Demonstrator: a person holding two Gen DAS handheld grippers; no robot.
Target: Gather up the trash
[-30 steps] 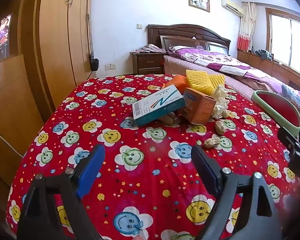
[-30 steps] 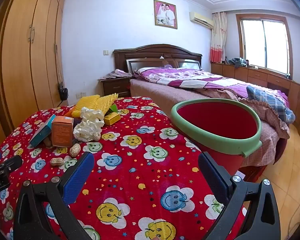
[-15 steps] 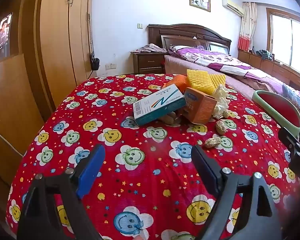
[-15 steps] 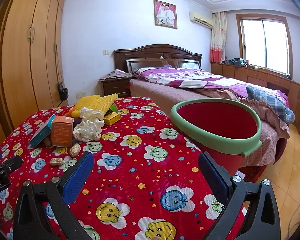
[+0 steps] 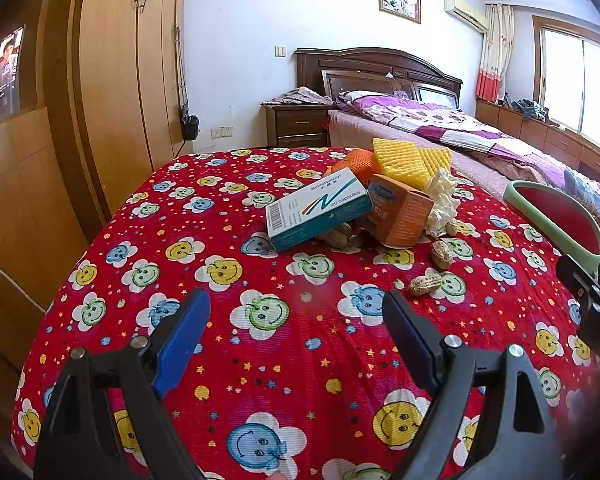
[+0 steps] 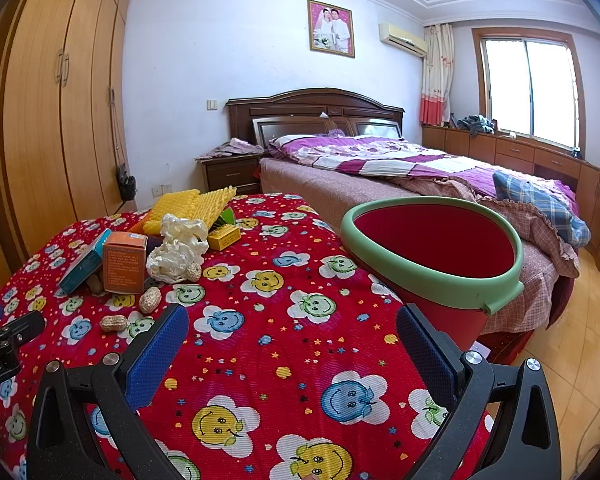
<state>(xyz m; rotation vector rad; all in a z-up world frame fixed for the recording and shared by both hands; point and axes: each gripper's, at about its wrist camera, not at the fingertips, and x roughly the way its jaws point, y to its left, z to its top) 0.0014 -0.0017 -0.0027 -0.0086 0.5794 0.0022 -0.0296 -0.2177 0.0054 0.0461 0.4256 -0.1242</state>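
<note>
Honestly not much is changing here — compared with the pictures from a second ago, both views are sitting almost exactly where they were, nothing in the trash pile is shifting, so the collecting isn't really getting going yet. The left gripper (image 5: pixel 296 316) is hovering low over the red smiley tablecloth (image 5: pixel 204 216) with its fingers spread wide apart and nothing between them, and the right gripper (image 6: pixel 292 332) is doing the same, fingers apart and empty. The trash is all bunched in the middle right of the left view: a white and teal capsule box (image 5: pixel 318 209) leaning on some peanuts, an orange carton (image 5: pixel 400 216) right beside it, crumpled white paper (image 5: pixel 442 202), yellow foam netting (image 5: pixel 400 158) behind, plus two loose peanuts (image 5: pixel 425 283) nearer the gripper. The red bin with the green rim (image 6: pixel 440 276) is standing at the right of the right view, just beside the table edge and looking empty. My guess is the left one is lining up for the capsule box or a loose peanut first — everything is still waiting to go in.
</note>
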